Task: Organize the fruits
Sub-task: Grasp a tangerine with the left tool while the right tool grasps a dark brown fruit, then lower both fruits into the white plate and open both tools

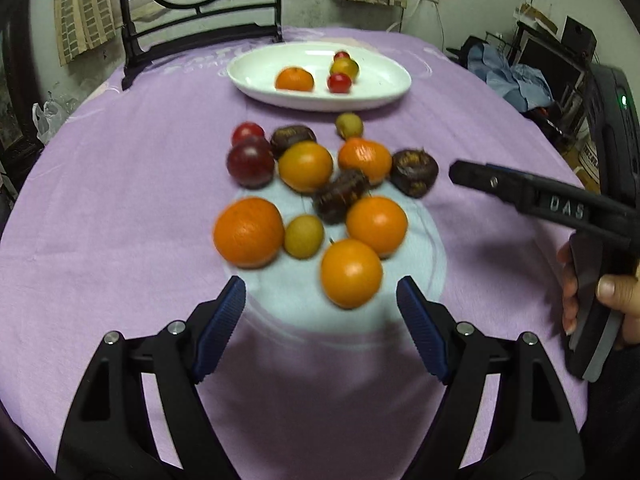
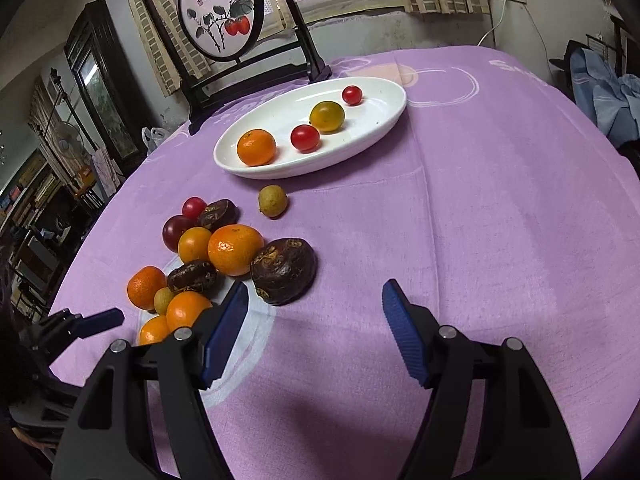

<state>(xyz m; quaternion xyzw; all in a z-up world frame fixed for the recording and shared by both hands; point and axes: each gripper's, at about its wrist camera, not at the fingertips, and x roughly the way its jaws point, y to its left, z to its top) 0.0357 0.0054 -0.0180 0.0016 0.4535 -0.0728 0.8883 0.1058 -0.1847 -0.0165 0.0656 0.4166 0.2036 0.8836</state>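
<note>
Left and right wrist views of a worktop draped in a lilac cloth. We see the left gripper with its jaws spread wide and empty, hovering just short of the nearest orange fruit in a loose pile of fruit on the cloth. The pile mixes oranges, small yellow-green fruits, dark wrinkled brown fruits, a dark plum-coloured fruit and a red cherry tomato; many touch one another. One small yellow-green fruit lies apart, between the pile and a white oval dish farther back. In the dish we count four pieces, well apart from each other: an orange, two red cherry tomatoes and a yellow-green round fruit. The right gripper is likewise wide open and holds nothing; it hangs over bare cloth to the right of the pile, near a large dark brown fruit. In the left view the right hand grasps that tool's handle at the frame's edge. A dark wooden stand with a round painted panel stands behind the dish.
</note>
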